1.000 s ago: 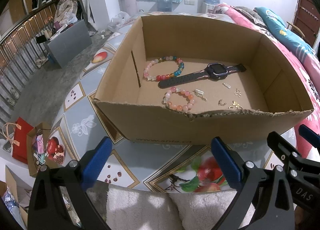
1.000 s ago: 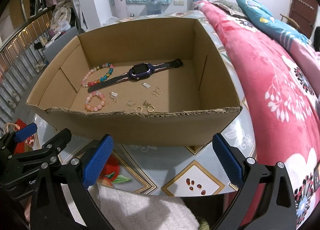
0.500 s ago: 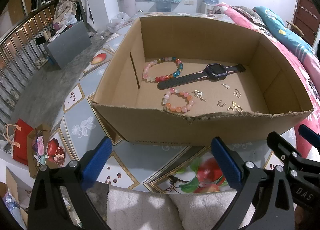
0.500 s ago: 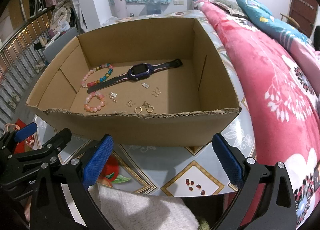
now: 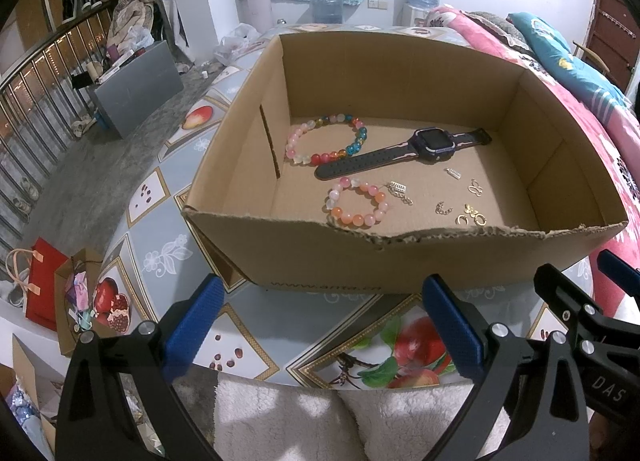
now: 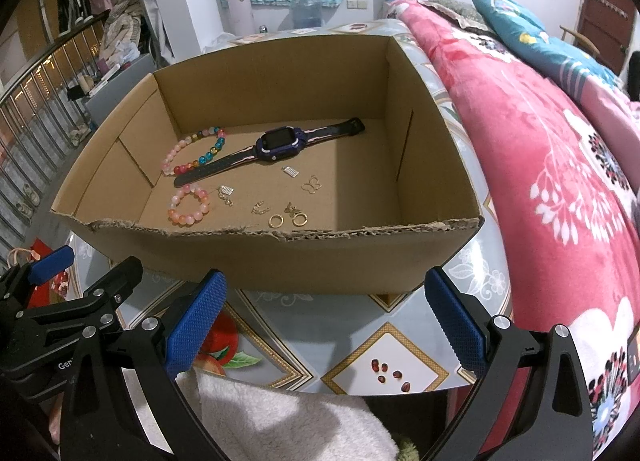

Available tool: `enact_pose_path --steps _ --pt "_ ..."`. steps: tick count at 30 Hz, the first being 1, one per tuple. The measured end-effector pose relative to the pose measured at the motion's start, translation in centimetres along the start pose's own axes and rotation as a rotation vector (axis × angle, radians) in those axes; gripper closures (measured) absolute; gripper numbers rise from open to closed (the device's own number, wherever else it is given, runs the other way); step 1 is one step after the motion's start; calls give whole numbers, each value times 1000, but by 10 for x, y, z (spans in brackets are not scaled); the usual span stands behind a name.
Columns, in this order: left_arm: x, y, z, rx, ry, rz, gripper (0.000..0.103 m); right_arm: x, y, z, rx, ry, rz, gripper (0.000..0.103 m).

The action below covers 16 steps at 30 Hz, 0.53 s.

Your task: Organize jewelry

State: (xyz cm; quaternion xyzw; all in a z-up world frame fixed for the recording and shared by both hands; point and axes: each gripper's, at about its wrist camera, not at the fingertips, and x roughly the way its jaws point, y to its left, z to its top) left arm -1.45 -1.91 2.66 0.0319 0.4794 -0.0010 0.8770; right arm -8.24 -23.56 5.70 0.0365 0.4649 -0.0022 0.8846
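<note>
Both claws held apart before the box.
Left claw [image 5: 320, 325] and right claw [image 6: 324, 317] were kept empty at 6 o'clock of the cardboard box [image 5: 400, 257], presumably for reaching the watch [image 5: 430, 141].

Brown cardboard box [image 5: 400, 265], pink-orange bead bracelet [image 5: 357, 207], purple-black watch [image 5: 432, 143], fruit-patterned grey tablecloth [image 5: 280, 349].

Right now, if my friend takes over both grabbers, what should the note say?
Left gripper: open, empty, hanging in front of the cardboard box.
Right gripper: open, empty, beside it.
In the box: smartwatch, multicolored bead bracelet, pink-orange bead bracelet, two gold hoop earrings, butterfly charm, small silver pieces.
Done: nothing picked up, as far as the pictures show.
Left: sort everything; the pictures show no sorting place.
</note>
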Motion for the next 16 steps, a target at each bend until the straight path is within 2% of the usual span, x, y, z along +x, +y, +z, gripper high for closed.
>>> enact_pose_path --steps 16 --pt "2 1 0 -2 2 0 6 2 1 -1 4 0 0 8"
